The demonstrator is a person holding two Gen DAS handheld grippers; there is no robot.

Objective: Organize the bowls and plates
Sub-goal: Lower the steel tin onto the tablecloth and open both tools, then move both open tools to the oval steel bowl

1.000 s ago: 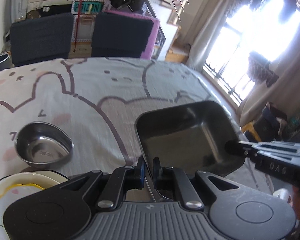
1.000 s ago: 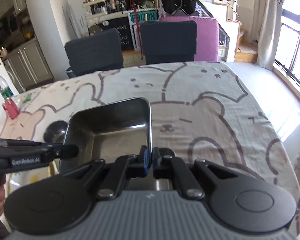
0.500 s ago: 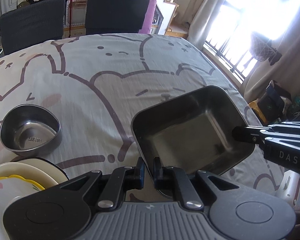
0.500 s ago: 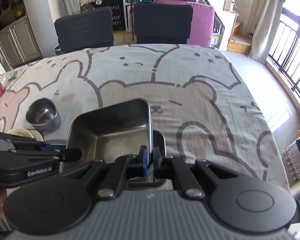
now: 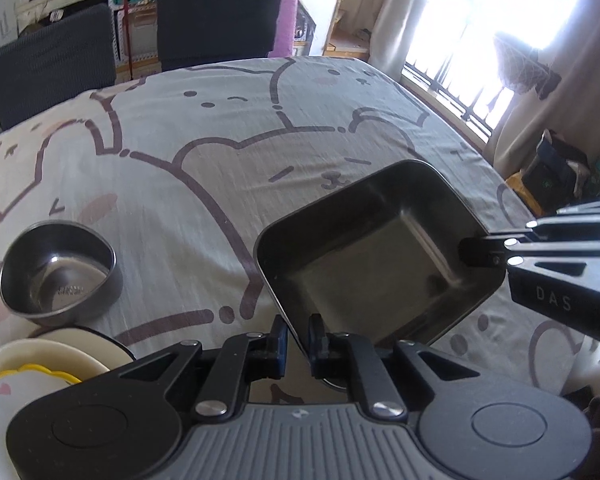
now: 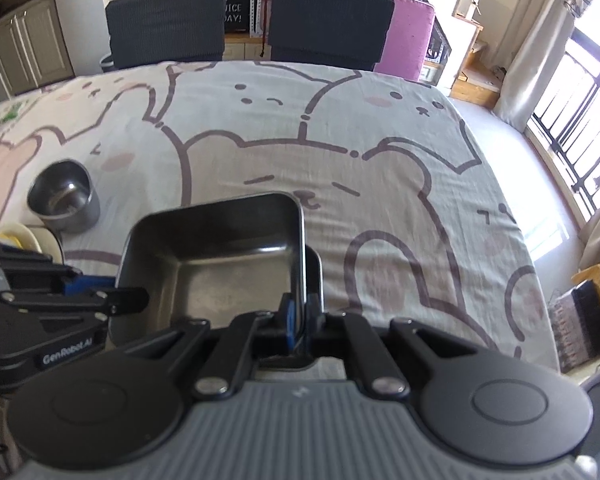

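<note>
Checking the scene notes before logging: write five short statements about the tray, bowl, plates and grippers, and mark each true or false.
1. Both grippers clamp the square metal tray. True: left gripper and right gripper each pinch a wall.
2. The small steel bowl sits inside the tray. False: it stands apart on the tablecloth.
3. The tray holds food. False: it is empty.
4. The cream plates lie near the bowl. True.
5. The bowl is overturned. False: it stands upright.

Bench (image 6: 380, 128) has a pale cloth (image 5: 204, 136) with brown cartoon bear outlines. Sitting on it: a small round steel bowl (image 5: 60, 272) and, right beside that, some cream plates (image 5: 48, 360) at the near-left edge.
</note>
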